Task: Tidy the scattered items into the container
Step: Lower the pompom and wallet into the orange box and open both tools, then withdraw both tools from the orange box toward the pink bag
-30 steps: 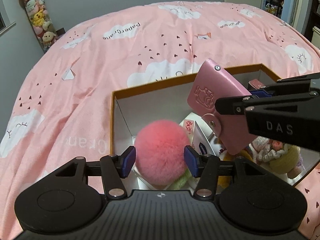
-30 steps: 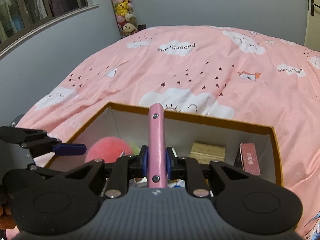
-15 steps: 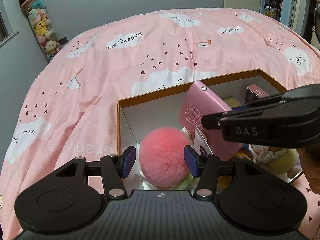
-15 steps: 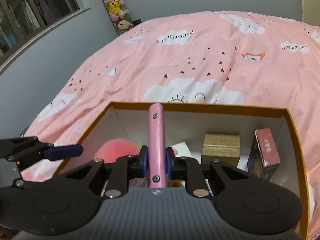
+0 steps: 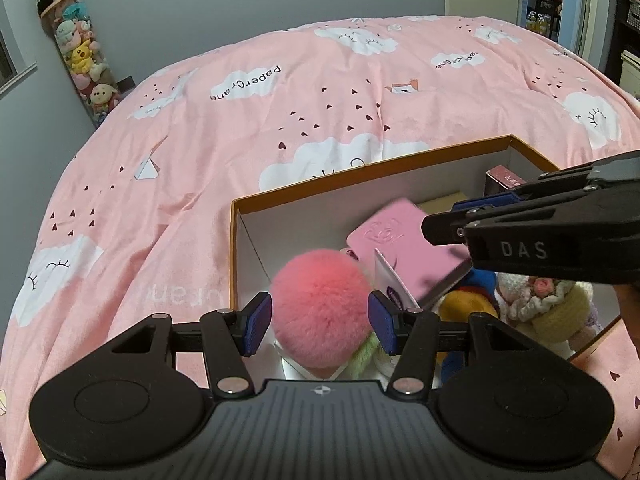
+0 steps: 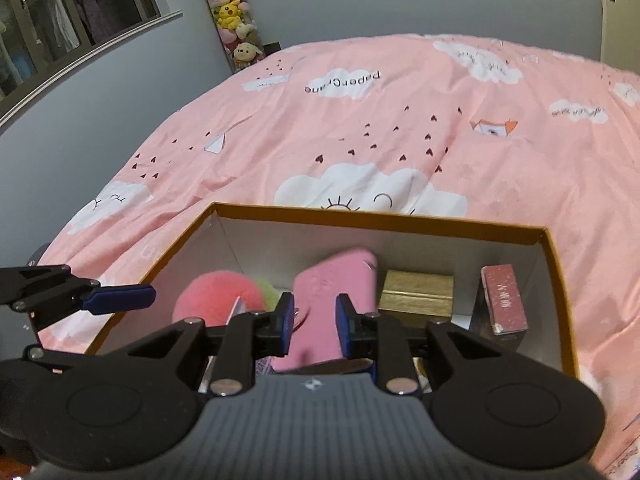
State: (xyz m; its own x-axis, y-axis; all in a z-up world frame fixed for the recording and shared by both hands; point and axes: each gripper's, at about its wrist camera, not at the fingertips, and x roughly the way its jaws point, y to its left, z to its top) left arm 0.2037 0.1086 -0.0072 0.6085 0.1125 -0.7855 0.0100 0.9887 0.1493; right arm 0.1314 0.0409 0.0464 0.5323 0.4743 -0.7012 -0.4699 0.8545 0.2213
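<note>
Over the orange-rimmed white cardboard box (image 6: 384,222), the right gripper (image 6: 314,326) is opening to release the flat pink leather pouch (image 6: 332,300), now loose at 12 o'clock, while the left gripper (image 5: 320,322) hovers open around the fluffy pink pom-pom (image 5: 320,300).

— What can't I make out? The pink case (image 6: 334,280) below my tongs is motion-blurred.

— And at three o'clock?

— My right gripper (image 5: 440,222) hides the crocheted doll's (image 5: 560,312) top; its fingertips overlap.

A pink quilt (image 5: 280,128) is showing white clouds and dark hearts, an orange-rimmed box (image 5: 360,170) holding a pink pompom (image 5: 320,300).
</note>
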